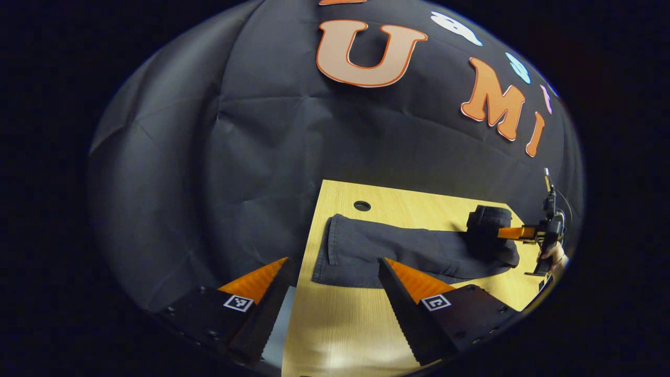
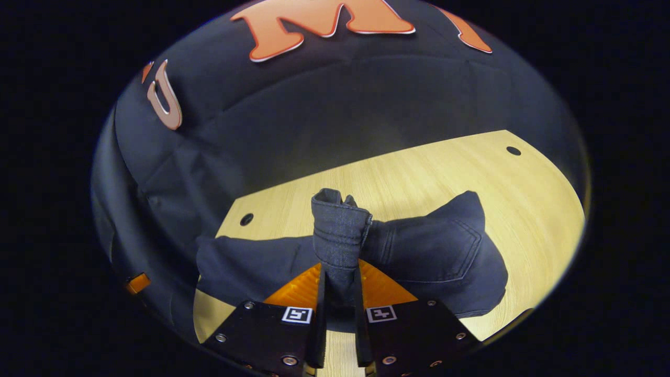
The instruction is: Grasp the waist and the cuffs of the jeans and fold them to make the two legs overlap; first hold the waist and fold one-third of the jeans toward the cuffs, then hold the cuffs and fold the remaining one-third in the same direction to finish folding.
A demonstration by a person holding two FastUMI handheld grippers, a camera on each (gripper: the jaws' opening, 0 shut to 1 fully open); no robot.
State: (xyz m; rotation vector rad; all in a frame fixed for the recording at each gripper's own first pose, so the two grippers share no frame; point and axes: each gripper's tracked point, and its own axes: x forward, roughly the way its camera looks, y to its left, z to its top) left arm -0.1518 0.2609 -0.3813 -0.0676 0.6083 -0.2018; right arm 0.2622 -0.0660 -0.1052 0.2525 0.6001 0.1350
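Observation:
Dark jeans (image 1: 398, 251) lie lengthwise on the wooden table (image 1: 340, 324), legs overlapped. The cuffs (image 1: 335, 251) point toward my left gripper (image 1: 334, 260), which stands open just in front of them with nothing between its fingers. At the far end the waist (image 1: 487, 220) is bunched and raised off the table by my right gripper (image 1: 515, 232). In the right gripper view, my right gripper (image 2: 340, 272) is shut on a folded strip of the waistband (image 2: 340, 230), which stands upright. The seat with a back pocket (image 2: 434, 251) spreads to the right and the legs (image 2: 246, 267) trail left.
A hand (image 1: 555, 256) holds the right gripper at the table's far right end. The table (image 2: 419, 167) has round cable holes (image 1: 361, 205) (image 2: 513, 151) near its back edge. Bare wood lies in front of and behind the jeans. The booth's black cloth wall hangs close behind.

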